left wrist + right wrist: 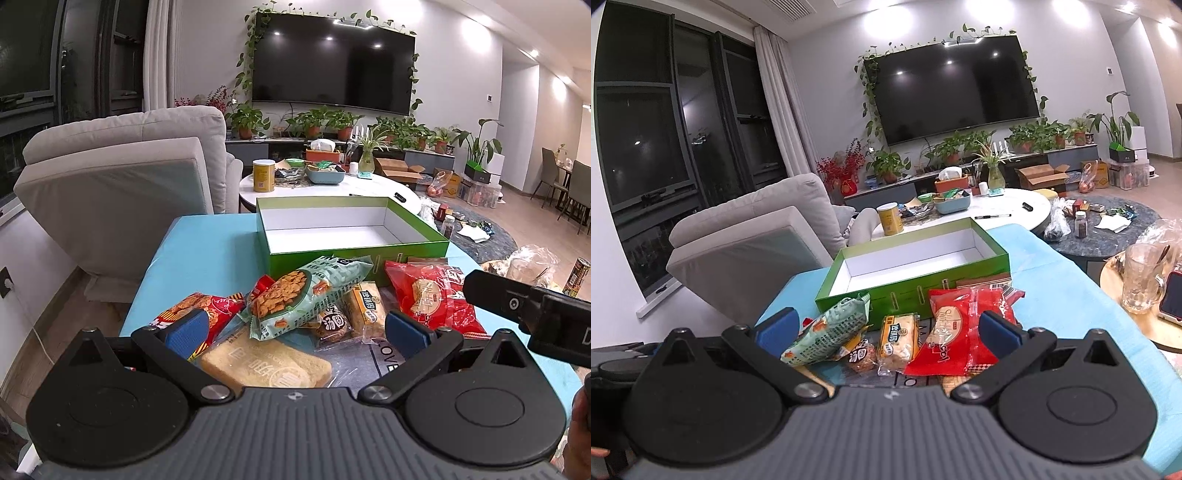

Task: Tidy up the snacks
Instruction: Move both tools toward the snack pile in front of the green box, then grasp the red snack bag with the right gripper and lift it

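0 snacks in green box [354, 254]; whole pile [295, 306] loose on blue table [207, 254]. Left gripper [295, 328], right gripper [888, 328] spread wide, grasping nothing.

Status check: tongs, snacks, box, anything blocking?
Both tongs open, empty. Snack pile loose on blue table. Green box empty. Nothing blocking.
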`<state>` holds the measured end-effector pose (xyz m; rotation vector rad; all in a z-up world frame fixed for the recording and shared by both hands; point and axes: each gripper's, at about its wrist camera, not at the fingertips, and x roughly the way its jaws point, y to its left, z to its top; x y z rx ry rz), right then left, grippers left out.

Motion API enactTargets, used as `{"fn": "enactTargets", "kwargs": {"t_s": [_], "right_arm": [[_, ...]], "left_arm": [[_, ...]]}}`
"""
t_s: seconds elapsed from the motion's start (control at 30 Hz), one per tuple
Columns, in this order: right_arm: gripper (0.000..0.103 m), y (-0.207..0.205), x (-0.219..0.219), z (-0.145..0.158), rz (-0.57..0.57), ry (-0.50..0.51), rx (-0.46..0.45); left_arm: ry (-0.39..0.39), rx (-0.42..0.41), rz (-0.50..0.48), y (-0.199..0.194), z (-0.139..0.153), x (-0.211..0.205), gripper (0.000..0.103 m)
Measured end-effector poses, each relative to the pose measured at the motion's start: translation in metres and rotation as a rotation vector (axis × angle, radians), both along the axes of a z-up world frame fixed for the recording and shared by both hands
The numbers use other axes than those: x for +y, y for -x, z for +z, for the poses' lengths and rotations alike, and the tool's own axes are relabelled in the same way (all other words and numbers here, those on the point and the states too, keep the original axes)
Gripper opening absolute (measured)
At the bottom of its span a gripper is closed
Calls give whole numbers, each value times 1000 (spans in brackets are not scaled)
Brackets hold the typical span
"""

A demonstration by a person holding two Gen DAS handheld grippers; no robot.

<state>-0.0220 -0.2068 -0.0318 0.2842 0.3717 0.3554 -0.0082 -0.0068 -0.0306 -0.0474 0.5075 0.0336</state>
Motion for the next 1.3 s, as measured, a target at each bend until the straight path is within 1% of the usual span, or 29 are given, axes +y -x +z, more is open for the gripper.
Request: {"fn": "enactTargets", "kwargs": {"t_s": [0.07, 0.1, 0.2, 0.27, 0.37, 0.47, 0.63, 0.93, 1.03, 1.07, 1.23, 1.3], "right_arm": [[90, 0, -1, 1, -3, -2, -1], [90, -1, -1, 1, -5, 23, 9], [90, -1, -2, 2, -11, 41, 27], [90, 0, -2, 2, -11, 46, 21], [90, 0, -2, 2, -10, 47, -16], [90, 0, -2, 2, -10, 53, -24], [90, -3, -4, 2, -18, 70, -3], [90, -12, -10, 1, -39, 90, 31], [90, -16, -15, -1, -50, 87, 43], [90, -17, -16, -1, -53, 93, 59], [90, -25, -27, -6, -73, 78, 68], [90, -30, -32, -7, -82, 77, 88]], "left_arm": [[0, 0, -1, 0, 0, 0, 102], [0, 0, 0, 0, 0, 0, 102], [0, 0, -4, 0, 0, 0, 102], [-2, -1, -7, 0, 0, -1, 102], [-4, -3, -11, 0, 1, -2, 102], [-3, -2, -11, 0, 1, -2, 102], [-8, -1, -19, -1, 1, -4, 102], [-9, 19, -51, -13, -4, -13, 102], [-10, 28, -63, -18, -6, -18, 102], [-8, 31, -68, -20, -7, -20, 102], [-3, 47, -94, -32, -9, -29, 102], [4, 57, -111, -38, -12, -34, 100]]}}
